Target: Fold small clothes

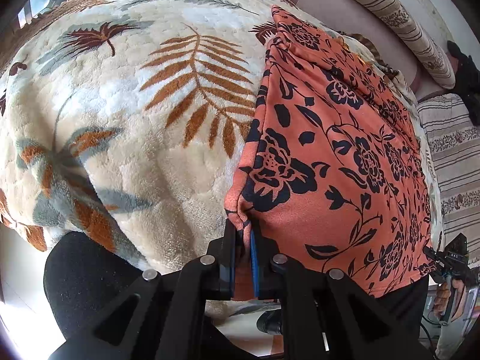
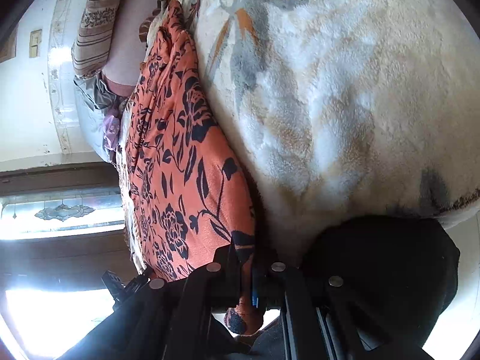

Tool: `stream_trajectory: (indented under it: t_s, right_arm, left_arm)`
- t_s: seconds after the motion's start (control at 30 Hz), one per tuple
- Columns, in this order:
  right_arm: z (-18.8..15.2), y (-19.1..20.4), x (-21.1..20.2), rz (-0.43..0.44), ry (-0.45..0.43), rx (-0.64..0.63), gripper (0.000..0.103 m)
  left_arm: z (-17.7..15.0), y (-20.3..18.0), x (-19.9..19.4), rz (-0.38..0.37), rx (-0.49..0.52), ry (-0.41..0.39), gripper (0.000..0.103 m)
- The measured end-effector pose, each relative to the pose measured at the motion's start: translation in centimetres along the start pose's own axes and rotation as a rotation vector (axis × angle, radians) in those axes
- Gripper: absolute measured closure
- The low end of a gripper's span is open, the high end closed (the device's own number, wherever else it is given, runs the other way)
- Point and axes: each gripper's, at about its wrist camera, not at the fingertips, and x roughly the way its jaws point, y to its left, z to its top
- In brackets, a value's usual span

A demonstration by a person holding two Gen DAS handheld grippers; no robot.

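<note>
Left gripper: jaws pressed together on the near corner of the orange floral garment, at lower centre of the left wrist view. Cloth is bunched between the black finger and the blue pad, and a fold of it hangs below the jaws.

Right gripper: jaws closed on another corner of the same garment, at lower centre of the right wrist view. A dark-printed tip of cloth hangs under the fingers. In the left wrist view this gripper sits at the lower right, at the cloth's far bottom corner.

The garment lies spread over a cream plush blanket with a leaf print. Its near bottom edge is stretched between the two grippers. In the left wrist view its left edge runs from lower centre up to the upper right, slightly rippled near the top; its right edge follows the blanket's margin.

Open room: a broad area of bare blanket fills the left and centre of the left wrist view, and the right of the right wrist view.

Limits: striped pillows line the upper right and right edge of the left wrist view. The blanket's near edge drops off at lower left, beside a black-clad knee.
</note>
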Motion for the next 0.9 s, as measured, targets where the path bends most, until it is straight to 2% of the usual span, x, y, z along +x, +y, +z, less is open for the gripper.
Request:
stream_trajectory:
  t_s: [0.07,0.27,0.33,0.6,0.73,0.83,0.9]
  right_arm:
    - [-0.1,0.1,-0.4,0.037,-0.011,0.021,0.098]
    - [-0.2,2.2,-2.5,0.269,-0.049,0.056,0.098]
    - [-0.1,2.8,-2.8,0.316,-0.058,0.055,0.098]
    - [-0.5,2.1,-2.3,0.29,-0.075,0.071,0.098]
    - [-0.6,3.4,-3.7,0.283,-0.121,0.017,0.098]
    - [0.0,2.2,-3.0,0.242,-0.117,0.055,0.098]
    - [-0.3,2.8,-2.8,0.247,-0.114,0.029,0.098]
  left_arm:
    - [0.0,0.0,-0.2,0.002,0.003,0.002,0.094]
    - [0.2,-0.5,-0.7,0.011,0.017,-0.007,0.095]
    - [0.4,-0.7,-1.0,0.01,0.025,-0.02,0.095]
    - [0.8,-1.4,-2.4,0.012,0.05,-0.07,0.097]
    - [1.4,-2.2,-4.6,-0.01,0.066,-0.145,0.097]
    - [2.0,-2.4,-4.1,-0.001,0.069,-0.135,0.097]
    - [2.0,-2.3,-3.9,0.0,0.063,-0.127,0.097]
